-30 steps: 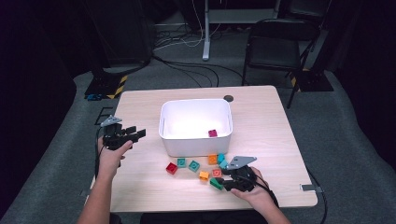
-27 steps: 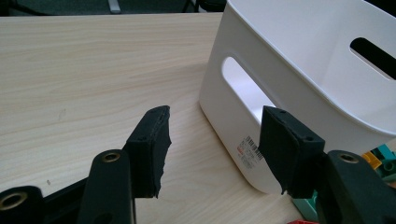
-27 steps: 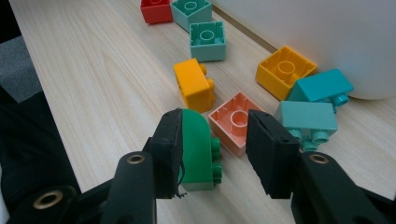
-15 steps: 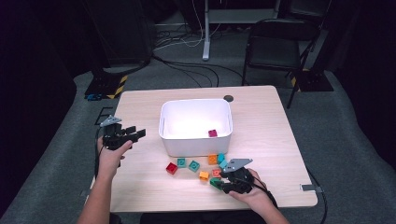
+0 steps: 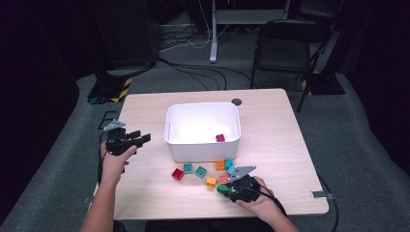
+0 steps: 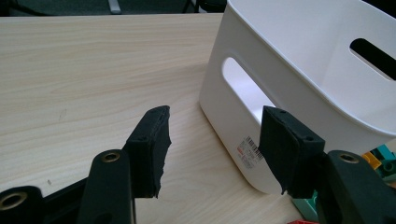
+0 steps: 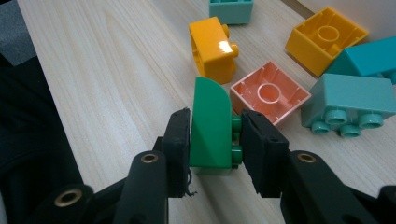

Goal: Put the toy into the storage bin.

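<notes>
Right gripper (image 7: pixel 214 135) low over the near right part of the table (image 5: pixel 275 121); jaws have just been closing and now clamp a green brick (image 7: pixel 211 125), one pad on its smooth curved back, the other against its studs; brick lies on its side, resting on the wood. High view puts that gripper (image 5: pixel 225 189) and the green brick (image 5: pixel 222 189) at the near end of a loose scatter, near side of the bin.

Just beyond the green brick in the right gripper view: a pink brick (image 7: pixel 270 92) hollow side up, close to the held brick, contact unclear; an orange brick (image 7: pixel 212 49) on its side, just beyond and left; a yellow brick (image 7: pixel 325 38) hollow side up, farther right; a pale teal brick (image 7: pixel 350 102) on its side at right, studs facing the camera; a darker teal one (image 7: pixel 371 55) behind it.

White bin (image 5: pixel 203 129) mid-table; one magenta brick (image 5: pixel 220 137) inside, at its near right corner. A red brick (image 5: pixel 178 174) lies leftmost of the scatter.

Left gripper (image 6: pixel 212 140) at the table's left edge, well apart from the bricks; jaws stand moderately apart with nothing between them, pointing at the bin's left wall (image 6: pixel 299 84); same gripper (image 5: pixel 140 138) in the high view, aimed right toward the bin.
</notes>
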`<state>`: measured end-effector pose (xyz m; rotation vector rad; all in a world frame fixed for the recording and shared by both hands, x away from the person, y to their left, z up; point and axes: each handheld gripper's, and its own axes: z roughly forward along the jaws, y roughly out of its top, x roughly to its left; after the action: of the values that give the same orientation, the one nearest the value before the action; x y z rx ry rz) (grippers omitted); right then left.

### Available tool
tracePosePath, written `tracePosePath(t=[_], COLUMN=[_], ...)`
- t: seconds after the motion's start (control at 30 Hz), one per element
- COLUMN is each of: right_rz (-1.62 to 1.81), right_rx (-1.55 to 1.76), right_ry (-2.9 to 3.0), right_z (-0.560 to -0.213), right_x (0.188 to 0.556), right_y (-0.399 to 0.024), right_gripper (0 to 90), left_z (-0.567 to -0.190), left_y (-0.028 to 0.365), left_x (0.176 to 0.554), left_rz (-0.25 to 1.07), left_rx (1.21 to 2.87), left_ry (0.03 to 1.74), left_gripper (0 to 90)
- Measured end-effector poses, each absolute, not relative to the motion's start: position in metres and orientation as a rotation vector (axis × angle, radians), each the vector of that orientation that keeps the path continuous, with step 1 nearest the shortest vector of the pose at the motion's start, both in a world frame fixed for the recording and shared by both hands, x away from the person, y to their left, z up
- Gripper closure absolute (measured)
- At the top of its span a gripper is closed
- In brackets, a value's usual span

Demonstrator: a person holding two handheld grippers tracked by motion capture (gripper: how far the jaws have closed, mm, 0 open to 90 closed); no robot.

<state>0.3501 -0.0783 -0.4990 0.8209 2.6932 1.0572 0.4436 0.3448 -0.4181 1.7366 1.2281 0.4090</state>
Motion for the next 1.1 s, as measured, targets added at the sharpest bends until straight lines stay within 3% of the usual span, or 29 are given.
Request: tracePosePath(t=[1.1], right_rz=[1.172], right_rx=[0.903], right_ry=[2.587], right_z=[-0.460], right_x=[0.358], right_y=[-0.095], right_gripper=[65.9], left_z=[-0.419], left_y=[0.349], left_x=[0.440], left_rz=[0.416], left_rx=[1.736], left_ry=[1.243], left_gripper=[42.5])
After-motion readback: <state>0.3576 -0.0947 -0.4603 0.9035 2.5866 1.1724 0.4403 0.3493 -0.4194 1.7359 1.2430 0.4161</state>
